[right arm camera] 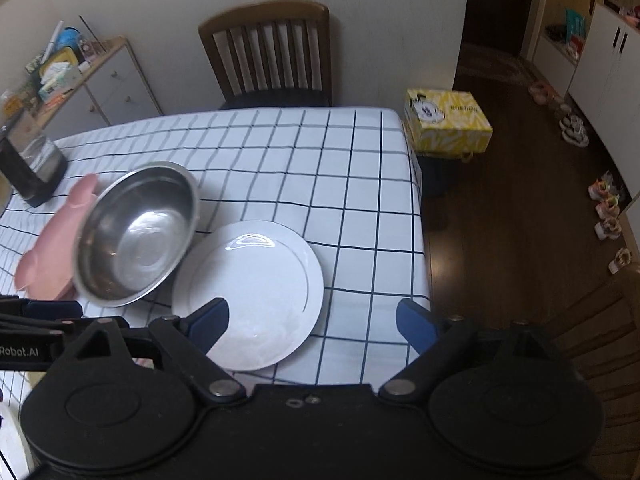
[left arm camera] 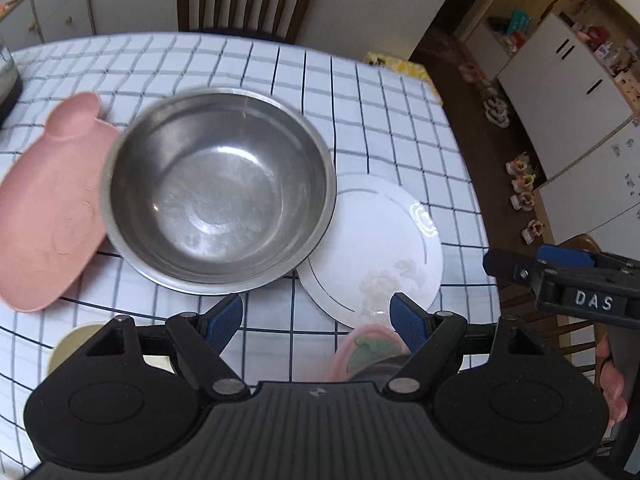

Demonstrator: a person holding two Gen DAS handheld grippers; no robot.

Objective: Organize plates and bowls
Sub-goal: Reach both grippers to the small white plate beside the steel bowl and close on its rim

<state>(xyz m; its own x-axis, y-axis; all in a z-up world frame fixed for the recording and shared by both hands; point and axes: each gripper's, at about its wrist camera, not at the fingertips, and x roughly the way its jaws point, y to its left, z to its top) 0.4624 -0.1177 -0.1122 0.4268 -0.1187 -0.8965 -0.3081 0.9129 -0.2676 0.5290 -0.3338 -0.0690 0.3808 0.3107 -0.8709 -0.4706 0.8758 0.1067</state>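
Both my tools are above the table [right arm camera: 280, 148], pointing steeply down. Left tool [left arm camera: 318, 316]: jaws wide, nothing between the blue pads. Right tool [right arm camera: 312, 320]: jaws wide too, nothing gripped; its left pad sits over the near rim of the white plate [right arm camera: 256, 280], no contact that I can see.

Layout in the left wrist view: steel bowl [left arm camera: 218, 192] dead centre, empty, upright. Pink plate [left arm camera: 44, 216] at its 9 o'clock, with the bowl's rim overlapping its edge. White plate at the bowl's 4 o'clock, rim tucked under the bowl's side. A small pink bowl [left arm camera: 360, 354] at 6 o'clock, mostly hidden by my left tool. Wooden chair [right arm camera: 272, 52] at 12 o'clock, past the far table edge.
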